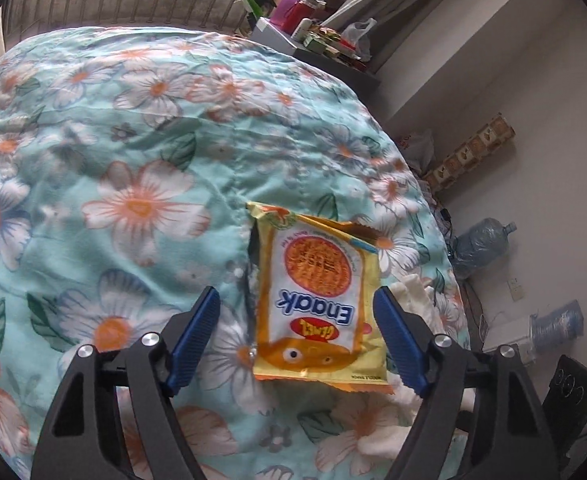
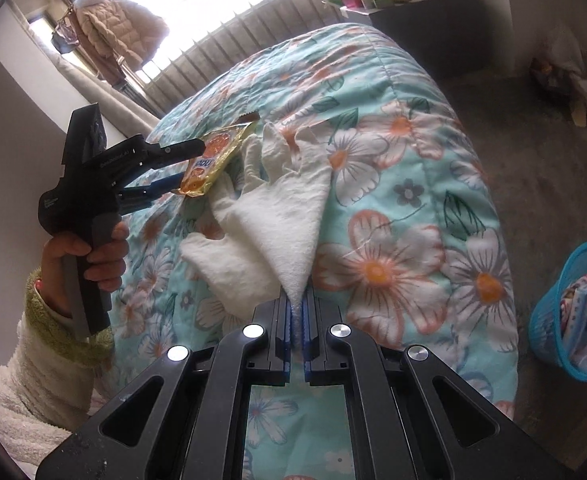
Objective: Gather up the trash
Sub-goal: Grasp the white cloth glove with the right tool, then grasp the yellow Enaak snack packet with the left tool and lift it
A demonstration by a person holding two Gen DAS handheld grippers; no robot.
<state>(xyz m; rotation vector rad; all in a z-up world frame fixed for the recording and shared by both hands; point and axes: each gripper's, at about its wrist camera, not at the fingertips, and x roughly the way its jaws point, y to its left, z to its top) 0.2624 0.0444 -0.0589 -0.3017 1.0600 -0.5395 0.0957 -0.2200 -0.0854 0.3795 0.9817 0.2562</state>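
Snack wrapper: you are looking at a yellow packet with a white panel reading "Enak", torn open at its far end, lying flat on the floral quilt.
White cloth: it is trailing across the quilt just beside the wrapper, one corner pinched and lifting.
Trash basket: blue mesh, it is standing on the floor, holding wrappers and a bottle.

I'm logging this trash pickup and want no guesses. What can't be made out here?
- Left wrist view: the yellow Enaak snack wrapper covers the floral quilt beneath; wrapper contents unknown.
- Right wrist view: the blue mesh trash basket is cut off by the edge.
- Right wrist view: the white towel hides the right hand-held gripper pad faces.
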